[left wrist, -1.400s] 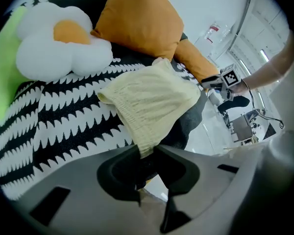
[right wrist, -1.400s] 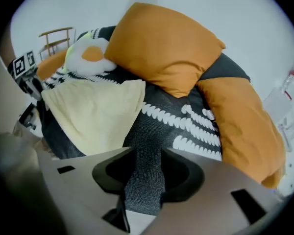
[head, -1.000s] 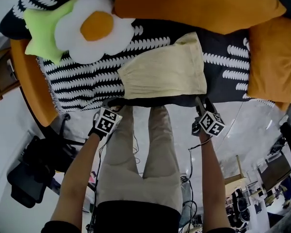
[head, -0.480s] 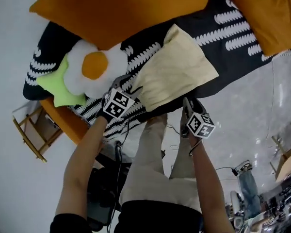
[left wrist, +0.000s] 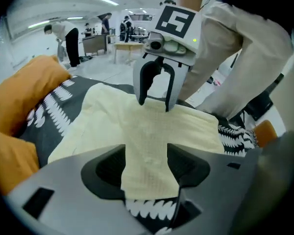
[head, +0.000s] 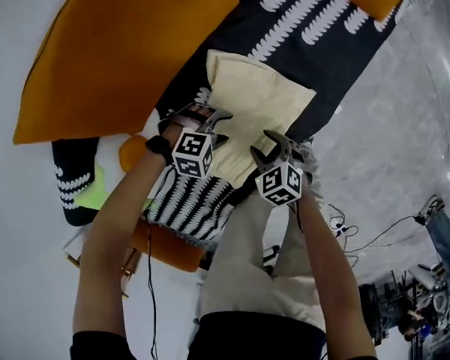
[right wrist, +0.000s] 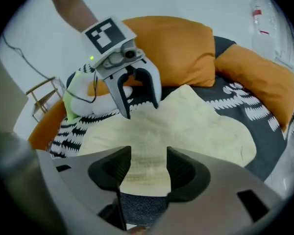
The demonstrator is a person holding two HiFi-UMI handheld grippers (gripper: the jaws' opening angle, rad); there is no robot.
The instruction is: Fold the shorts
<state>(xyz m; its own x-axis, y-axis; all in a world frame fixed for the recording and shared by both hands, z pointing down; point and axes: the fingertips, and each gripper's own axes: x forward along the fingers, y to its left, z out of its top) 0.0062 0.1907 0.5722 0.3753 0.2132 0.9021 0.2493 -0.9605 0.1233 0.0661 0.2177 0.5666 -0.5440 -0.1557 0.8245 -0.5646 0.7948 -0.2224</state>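
The pale yellow shorts [head: 256, 102] lie folded flat on the black-and-white bedcover [head: 315, 21]. Both grippers hang over the end of the shorts nearest me, facing each other. My left gripper [head: 213, 121] is open; its jaws have just been opening and only show cloth [left wrist: 147, 131] lying below the gap. My right gripper [head: 274, 144] is open too; its jaws have just opened a little further, above the shorts' hem [right wrist: 144, 173]. Each gripper view shows the other: the right gripper [left wrist: 156, 96] and the left gripper [right wrist: 138, 101]. Nothing is pinched.
A big orange pillow [head: 127, 51] lies to the left of the shorts, with more orange pillows [right wrist: 259, 77] beyond. A flower plush [right wrist: 81, 94] sits by the left gripper. The orange bed rim [head: 169, 250] and floor cables [head: 360, 231] are near my legs. People stand far off [left wrist: 68, 38].
Both grippers have moved from the bed's near edge onto the shorts' near end and now face each other. The left gripper has rolled. My head view has swung round.
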